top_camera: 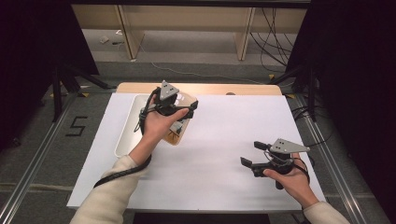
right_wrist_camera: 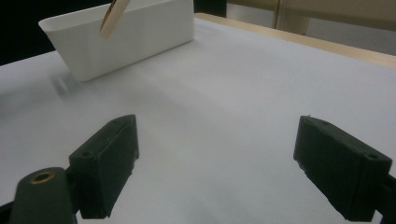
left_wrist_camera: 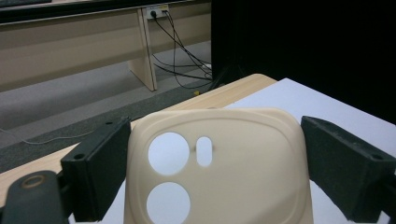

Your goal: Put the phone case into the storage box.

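Table [top_camera: 224, 154]: white sheet over a wooden top, whose far edge shows as a tan strip.

Tray [top_camera: 127, 128]: white, long, open-topped, at the far left of the table. It appears in the right gripper view [right_wrist_camera: 140, 32] as a white bin with a tan edge poking above its rim.

Phone case [left_wrist_camera: 219, 172]: cream, soft-looking, with two round holes and one slot for the camera. It is held over the tray's right side, at the far left of the scene. In the high view it shows as a tan piece [top_camera: 180, 131] under the hand.

Left gripper [top_camera: 180, 112]: jaws wide, one on each side of the case and close to its edges. Whether they press on it, the pictures do not settle.

Right gripper [top_camera: 250, 154]: near right, above bare sheet, jaws spread wide, holding nothing.

Progress, as a judgement: the case is raised at the tray, either just lifted or about to be lowered. Its release or carrying across appears left to do.
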`<state>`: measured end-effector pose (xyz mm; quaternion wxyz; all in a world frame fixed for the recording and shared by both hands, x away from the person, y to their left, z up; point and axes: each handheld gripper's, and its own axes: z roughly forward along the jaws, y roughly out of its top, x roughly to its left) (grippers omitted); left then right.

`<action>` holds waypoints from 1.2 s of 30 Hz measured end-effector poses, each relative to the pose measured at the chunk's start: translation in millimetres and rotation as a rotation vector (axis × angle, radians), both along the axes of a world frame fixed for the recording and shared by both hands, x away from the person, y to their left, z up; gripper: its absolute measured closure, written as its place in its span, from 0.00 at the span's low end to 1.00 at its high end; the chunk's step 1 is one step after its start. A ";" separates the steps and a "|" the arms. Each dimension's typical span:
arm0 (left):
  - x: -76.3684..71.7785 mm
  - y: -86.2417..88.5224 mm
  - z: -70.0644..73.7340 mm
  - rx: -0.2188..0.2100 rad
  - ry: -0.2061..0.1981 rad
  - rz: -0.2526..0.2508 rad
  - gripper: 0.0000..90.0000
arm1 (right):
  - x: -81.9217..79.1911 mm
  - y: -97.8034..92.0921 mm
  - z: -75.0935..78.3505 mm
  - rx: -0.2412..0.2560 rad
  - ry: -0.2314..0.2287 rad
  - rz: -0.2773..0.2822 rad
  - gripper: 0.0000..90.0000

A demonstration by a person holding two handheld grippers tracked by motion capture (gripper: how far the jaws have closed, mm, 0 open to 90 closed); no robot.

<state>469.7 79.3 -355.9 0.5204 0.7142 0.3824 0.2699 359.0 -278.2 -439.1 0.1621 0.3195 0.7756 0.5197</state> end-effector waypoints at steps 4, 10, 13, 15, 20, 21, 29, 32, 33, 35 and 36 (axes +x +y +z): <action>0.6 2.2 0.9 -0.001 -0.002 0.010 0.13 | 0.0 0.0 -0.1 0.000 0.000 0.000 0.17; 1.4 5.9 3.0 0.001 -0.008 0.025 0.13 | -0.1 -0.1 0.0 -0.002 0.002 -0.001 0.17; 2.1 8.6 4.4 0.000 -0.010 0.033 0.13 | 0.0 0.0 -0.1 0.000 0.000 0.001 0.17; 2.4 10.4 5.4 -0.003 -0.010 0.041 0.13 | 0.0 -0.1 0.0 0.000 0.000 0.001 0.17; 3.2 14.9 7.3 -0.005 -0.014 0.054 0.13 | 0.0 -0.2 0.0 0.000 -0.001 0.000 0.17; 3.4 15.6 7.4 -0.004 -0.015 0.056 0.13 | -0.1 -0.3 0.2 -0.001 0.000 -0.001 0.17; 4.8 22.9 10.5 -0.006 -0.024 0.082 0.13 | -0.4 -0.1 0.8 0.004 -0.006 -0.002 0.17; 5.5 25.9 12.0 0.001 -0.028 0.090 0.13 | 0.0 -0.4 0.5 0.005 -0.009 -0.003 0.17; 5.9 26.7 12.3 0.001 -0.030 0.093 0.13 | 0.0 -0.6 0.6 0.005 -0.010 -0.005 0.16; 6.4 28.9 12.6 0.003 -0.031 0.101 0.13 | 0.1 -0.8 0.7 0.007 -0.012 -0.004 0.16; 6.6 29.5 12.7 0.003 -0.031 0.103 0.13 | 0.1 -0.8 0.7 0.006 -0.012 -0.004 0.16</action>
